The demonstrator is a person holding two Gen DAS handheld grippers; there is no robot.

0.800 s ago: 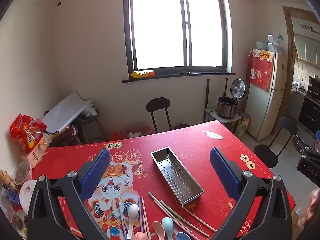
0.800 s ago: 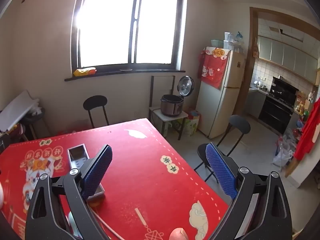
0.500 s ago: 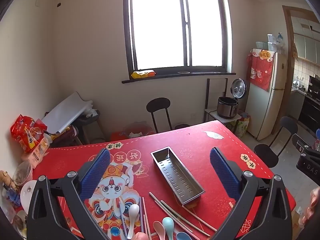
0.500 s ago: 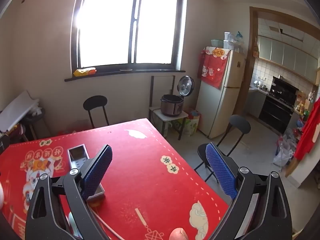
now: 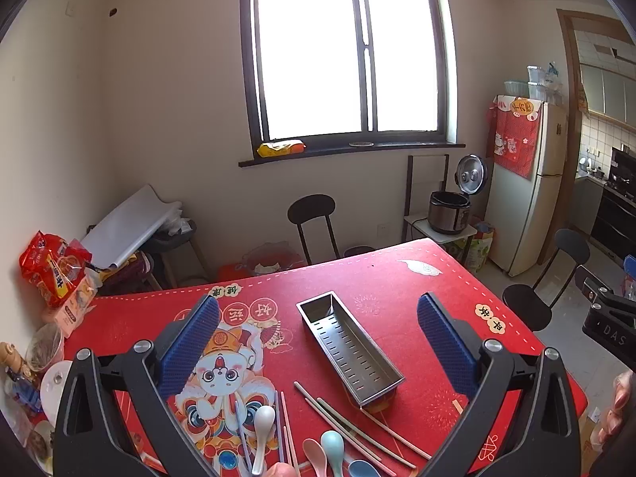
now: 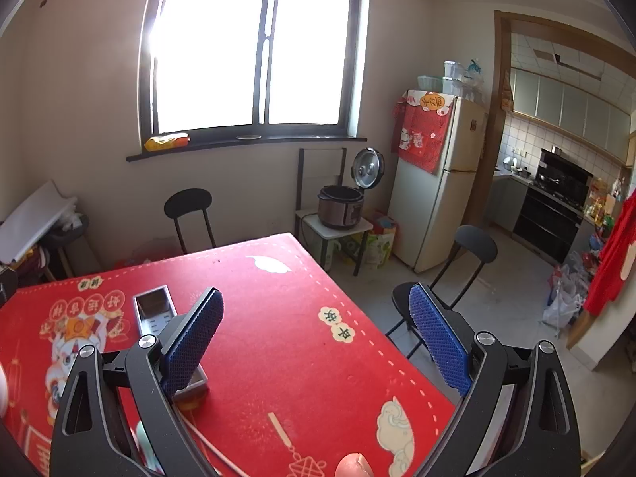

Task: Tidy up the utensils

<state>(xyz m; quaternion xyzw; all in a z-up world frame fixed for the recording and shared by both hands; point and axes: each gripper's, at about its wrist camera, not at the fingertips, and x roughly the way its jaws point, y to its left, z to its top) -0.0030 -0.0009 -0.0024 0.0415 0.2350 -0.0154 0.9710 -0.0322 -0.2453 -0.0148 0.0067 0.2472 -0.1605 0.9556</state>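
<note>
The left claw (image 5: 318,338) hangs released above the red-clothed counter (image 5: 397,278), its blue-padded fingers (image 5: 190,342) spread wide with nothing between them. The landmark is the long perforated stainless-steel utensil tray (image 5: 349,349), which lies on the counter between those fingers, running away from the camera, and looks to hold nothing. Just in front of the tray's near end, a few pale chopsticks (image 5: 349,429) lie loose on the cloth, one running up to the tray's near corner. To the left of the tray's near end, a white ceramic spoon (image 5: 262,425) rests on the printed cartoon figure. In front of the tray, at the picture's lower edge, a pink spoon (image 5: 314,453), a mint-green spoon (image 5: 333,449) and what seems a blue spoon (image 5: 359,469) lie close together.

The right claw (image 6: 314,338) is likewise released, holding nothing, above the counter to the right of the tray (image 6: 153,308); its left finger covers the tray's near part.
</note>
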